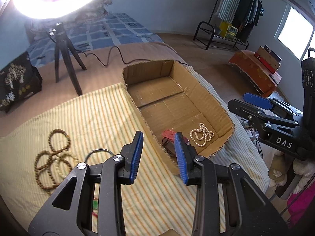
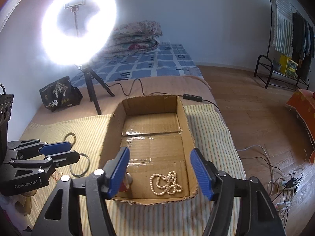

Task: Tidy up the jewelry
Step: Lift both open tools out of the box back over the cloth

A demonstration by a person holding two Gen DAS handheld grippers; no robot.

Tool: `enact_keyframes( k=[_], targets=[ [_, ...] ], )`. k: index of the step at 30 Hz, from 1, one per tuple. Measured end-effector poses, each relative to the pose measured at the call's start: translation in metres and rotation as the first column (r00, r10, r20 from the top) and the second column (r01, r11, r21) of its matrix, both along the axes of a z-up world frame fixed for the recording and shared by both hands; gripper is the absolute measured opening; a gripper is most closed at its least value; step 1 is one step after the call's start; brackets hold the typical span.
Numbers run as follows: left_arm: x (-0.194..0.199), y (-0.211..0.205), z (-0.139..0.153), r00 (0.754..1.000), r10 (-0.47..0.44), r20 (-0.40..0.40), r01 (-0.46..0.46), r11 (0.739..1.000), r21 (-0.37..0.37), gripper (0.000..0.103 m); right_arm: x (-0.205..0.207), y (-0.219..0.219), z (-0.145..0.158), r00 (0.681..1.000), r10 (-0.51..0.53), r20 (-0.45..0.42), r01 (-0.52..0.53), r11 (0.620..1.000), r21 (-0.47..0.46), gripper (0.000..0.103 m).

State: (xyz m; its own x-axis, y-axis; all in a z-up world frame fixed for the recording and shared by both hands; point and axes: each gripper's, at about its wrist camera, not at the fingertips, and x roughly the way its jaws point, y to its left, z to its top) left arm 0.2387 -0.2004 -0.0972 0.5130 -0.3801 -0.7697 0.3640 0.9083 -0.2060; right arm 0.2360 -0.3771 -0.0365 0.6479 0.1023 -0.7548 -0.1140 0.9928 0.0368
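on the striped cloth, to the left of the cardboard box, a cluster of wooden bead bracelets is laid flat, with a thin metal bangle just beside it and nearer the box. the left gripper is held wide open with nothing between its blue pads; it is aimed at the near left wall of the box, so the bracelets lie down and to its left, and the bangle just left of its left finger. no single long axis is offered by the cluster; the rings overlap and lie flat on the cloth.

the right gripper is likewise spread wide and empty, and is poised over the near end of the box, above a pearl necklace already heaped on the box floor. the loose pieces on the cloth are judged nearer to the left gripper, since the box stands between them and the right one.

a reddish item and a dark strap-like piece beside it are shown in the box by the left wrist view; from the right wrist they are mostly hidden behind a finger, and what they are cannot be told. the bangle's position close under the left gripper is shown more plainly by the right wrist view, though only one beaded bracelet is seen there. a green and red scrap near the left view's lower edge cannot be identified.
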Motion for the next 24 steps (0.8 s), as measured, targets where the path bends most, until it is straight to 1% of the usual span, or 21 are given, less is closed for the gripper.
enact_keyframes(
  k=[4, 6, 10, 11, 12, 13, 18, 22, 23, 24],
  targets=[
    [-0.005, 0.018, 0.011, 1.0, 0.015, 0.021, -0.015, 1.0, 0.01, 0.032, -0.005, 0.011, 0.008, 1.0, 0.01, 0.016, -0.011, 1.0, 0.004, 0.076],
    [-0.006, 0.03, 0.017, 0.999, 0.024, 0.031, -0.024, 1.0, 0.014, 0.032, -0.007, 0.021, 0.012, 0.999, 0.022, 0.029, -0.022, 1.0, 0.006, 0.08],
    [-0.007, 0.056, 0.024, 0.997, 0.049, 0.056, -0.051, 0.998, 0.041, 0.033, -0.011, 0.044, 0.018, 0.997, 0.065, 0.043, -0.065, 0.998, 0.008, 0.081],
    [-0.007, 0.065, 0.025, 0.997, 0.056, 0.057, -0.059, 0.997, 0.046, 0.036, -0.012, 0.049, 0.018, 0.996, 0.075, 0.044, -0.075, 0.997, 0.009, 0.081],
    [-0.008, 0.07, 0.025, 0.996, 0.062, 0.059, -0.065, 0.997, 0.046, 0.042, -0.012, 0.054, 0.018, 0.995, 0.085, 0.045, -0.086, 0.996, 0.011, 0.081],
    [-0.009, 0.08, 0.026, 0.996, 0.071, 0.062, -0.074, 0.996, 0.046, 0.043, -0.012, 0.061, 0.019, 0.994, 0.097, 0.044, -0.097, 0.995, 0.015, 0.081],
    [-0.012, 0.124, 0.029, 0.991, 0.113, 0.072, -0.117, 0.991, 0.061, 0.044, -0.012, 0.092, 0.017, 0.987, 0.155, 0.042, -0.156, 0.987, 0.029, 0.081],
    [-0.015, 0.16, 0.028, 0.987, 0.147, 0.066, -0.151, 0.986, 0.065, 0.044, -0.008, 0.117, 0.01, 0.979, 0.203, 0.018, -0.204, 0.978, 0.049, 0.081],
    [-0.016, 0.167, 0.028, 0.986, 0.153, 0.063, -0.157, 0.985, 0.066, 0.044, -0.006, 0.126, 0.006, 0.976, 0.218, 0.005, -0.217, 0.975, 0.052, 0.083],
    [-0.017, 0.175, 0.027, 0.985, 0.159, 0.06, -0.163, 0.984, 0.067, 0.044, -0.005, 0.131, 0.004, 0.975, 0.224, -0.003, -0.223, 0.973, 0.051, 0.087]
  ],
)
